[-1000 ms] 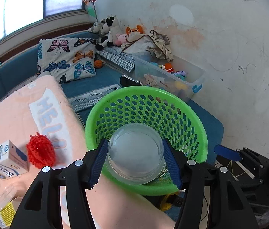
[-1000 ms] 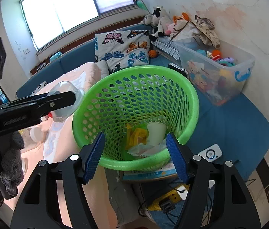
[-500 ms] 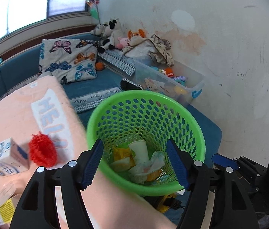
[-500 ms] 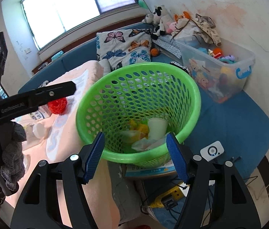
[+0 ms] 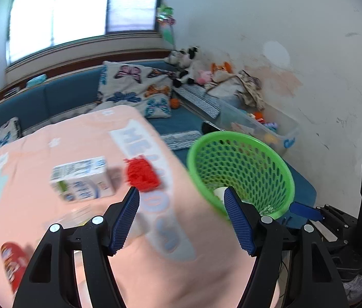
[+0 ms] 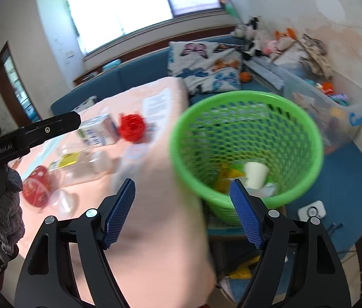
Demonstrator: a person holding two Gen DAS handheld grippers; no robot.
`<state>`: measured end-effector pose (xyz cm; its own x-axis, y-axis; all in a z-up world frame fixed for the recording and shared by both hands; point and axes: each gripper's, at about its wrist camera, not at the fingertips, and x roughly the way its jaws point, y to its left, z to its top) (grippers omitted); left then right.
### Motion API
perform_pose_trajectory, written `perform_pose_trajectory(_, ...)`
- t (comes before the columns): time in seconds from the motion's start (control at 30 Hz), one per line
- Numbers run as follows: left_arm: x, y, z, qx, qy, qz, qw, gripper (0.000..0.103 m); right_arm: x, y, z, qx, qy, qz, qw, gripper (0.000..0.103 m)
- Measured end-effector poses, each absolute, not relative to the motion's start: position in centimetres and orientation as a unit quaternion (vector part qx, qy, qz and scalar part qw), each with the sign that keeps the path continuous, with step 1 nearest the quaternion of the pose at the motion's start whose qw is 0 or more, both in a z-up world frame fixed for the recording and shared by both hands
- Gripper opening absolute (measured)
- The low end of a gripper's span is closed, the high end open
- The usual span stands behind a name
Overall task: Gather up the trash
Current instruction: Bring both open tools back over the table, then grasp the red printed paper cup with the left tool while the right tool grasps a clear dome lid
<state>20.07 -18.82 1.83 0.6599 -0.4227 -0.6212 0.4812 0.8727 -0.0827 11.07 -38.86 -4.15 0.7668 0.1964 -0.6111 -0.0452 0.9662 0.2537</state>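
The green mesh basket (image 5: 242, 138) stands off the table's right edge and holds a white paper cup (image 6: 255, 172) and yellow wrappers (image 6: 225, 177). On the peach-clothed table (image 5: 155, 269) lie a milk carton (image 5: 82, 179), a red mesh ball (image 5: 142, 173), a clear plastic bottle (image 6: 81, 164), a red-labelled piece (image 6: 36, 187) and a small clear cup (image 6: 64, 202). My left gripper (image 5: 180, 200) is open and empty over the table corner. My right gripper (image 6: 182, 190) hangs at the table edge, its jaws opening with nothing between them. The left gripper's finger (image 6: 40, 133) shows at the left of the right wrist view.
A blue sofa (image 5: 60, 97) with butterfly pillows (image 5: 134, 89) runs behind the table. A clear storage bin (image 6: 334, 113) of toys and plush animals (image 5: 188, 64) sit along the wall. Cables and a white device (image 6: 311, 211) lie on the floor below the basket.
The left gripper let its clear cup go over the basket and swung left toward the table. The right gripper also shifted left, and its jaws stand wider.
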Motion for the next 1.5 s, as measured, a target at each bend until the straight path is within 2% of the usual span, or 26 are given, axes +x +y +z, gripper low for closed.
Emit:
perform_pose_trajectory(0.63, 16.5, -3.3, 1.4, -0.017, 0.325, -0.113, 0.939, 0.066, 11.6, -22.4, -5.1, 0.037, 0.362, 0.226, 0.904, 0.08)
perform_pose_trajectory(1.13, 13.1, 3.0, -0.6, -0.019, 0.331, -0.068, 0.941, 0.066, 14.5, -16.4, -8.0, -0.009, 0.394, 0.25, 0.884, 0.08)
perform_pose_trajectory(1.5, 13.5, 4.0, -4.3, -0.013, 0.362, -0.051, 0.931, 0.065, 16.3, -14.7, -9.8, -0.039, 0.414, 0.241, 0.877, 0.069)
